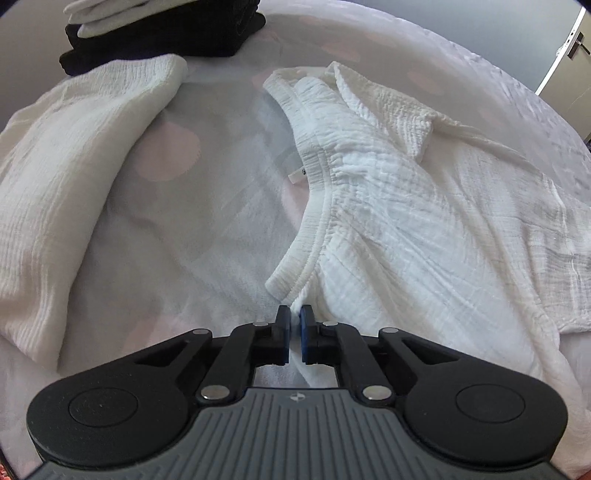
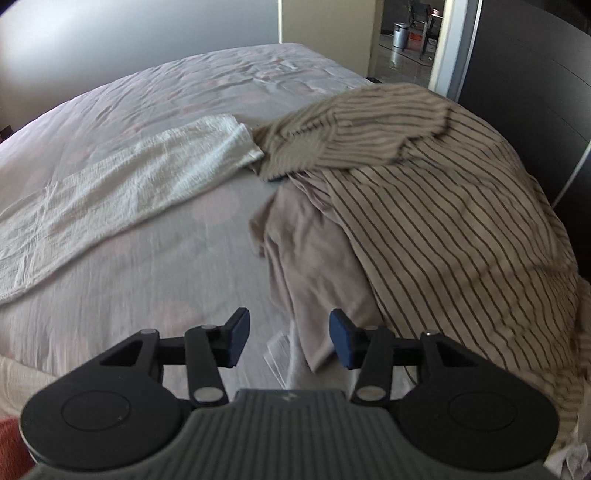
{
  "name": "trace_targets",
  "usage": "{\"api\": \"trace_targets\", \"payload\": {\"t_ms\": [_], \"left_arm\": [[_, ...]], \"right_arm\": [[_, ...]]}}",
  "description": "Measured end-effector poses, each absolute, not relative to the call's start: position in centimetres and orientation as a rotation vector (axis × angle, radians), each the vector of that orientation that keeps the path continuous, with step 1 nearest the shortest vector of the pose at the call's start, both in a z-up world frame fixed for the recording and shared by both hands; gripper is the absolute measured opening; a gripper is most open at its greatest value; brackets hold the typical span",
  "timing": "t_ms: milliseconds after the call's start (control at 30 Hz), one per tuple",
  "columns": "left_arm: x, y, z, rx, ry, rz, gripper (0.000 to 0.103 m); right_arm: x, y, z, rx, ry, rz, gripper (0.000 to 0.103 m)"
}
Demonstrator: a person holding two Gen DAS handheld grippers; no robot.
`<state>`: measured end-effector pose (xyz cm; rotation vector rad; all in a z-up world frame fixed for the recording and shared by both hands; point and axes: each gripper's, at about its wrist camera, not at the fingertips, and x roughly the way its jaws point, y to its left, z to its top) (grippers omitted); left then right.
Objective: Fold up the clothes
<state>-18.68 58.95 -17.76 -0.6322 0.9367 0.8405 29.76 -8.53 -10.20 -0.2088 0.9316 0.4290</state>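
A white crinkled top [image 1: 406,206] lies spread on the bed, its neckline curving towards me and one sleeve [image 1: 85,155] stretched out at the left. My left gripper [image 1: 294,334] is shut on the top's fabric just below the near end of the neckline. In the right wrist view, another part of the white top [image 2: 122,184] lies at the left. My right gripper [image 2: 287,338] is open and empty, low over the bed beside a plain beige garment [image 2: 314,266].
A folded pile of black and white clothes [image 1: 162,33] sits at the far left of the bed. A beige striped shirt [image 2: 443,206] is heaped at the right by the dark headboard [image 2: 535,92]. The bedsheet [image 2: 147,288] is pale with faint pink dots. A doorway [image 2: 410,33] stands beyond.
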Motion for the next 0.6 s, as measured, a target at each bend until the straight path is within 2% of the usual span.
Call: {"api": "trace_targets", "payload": {"t_ms": [233, 367, 600], "left_arm": [[-21.6, 58.1, -12.8, -0.581, 0.858, 0.903, 0.004], [-23.7, 58.2, -10.6, -0.579, 0.822, 0.938, 0.004], [-25.1, 58.4, -8.6, -0.582, 0.775, 0.973, 0.004]], "right_arm": [[26.8, -13.3, -12.2, -0.155, 1.075, 0.355, 0.056], [26.8, -14.8, -14.3, 0.040, 1.167, 0.328, 0.056], [26.5, -15.1, -18.8, 0.310, 1.312, 0.239, 0.044]]}}
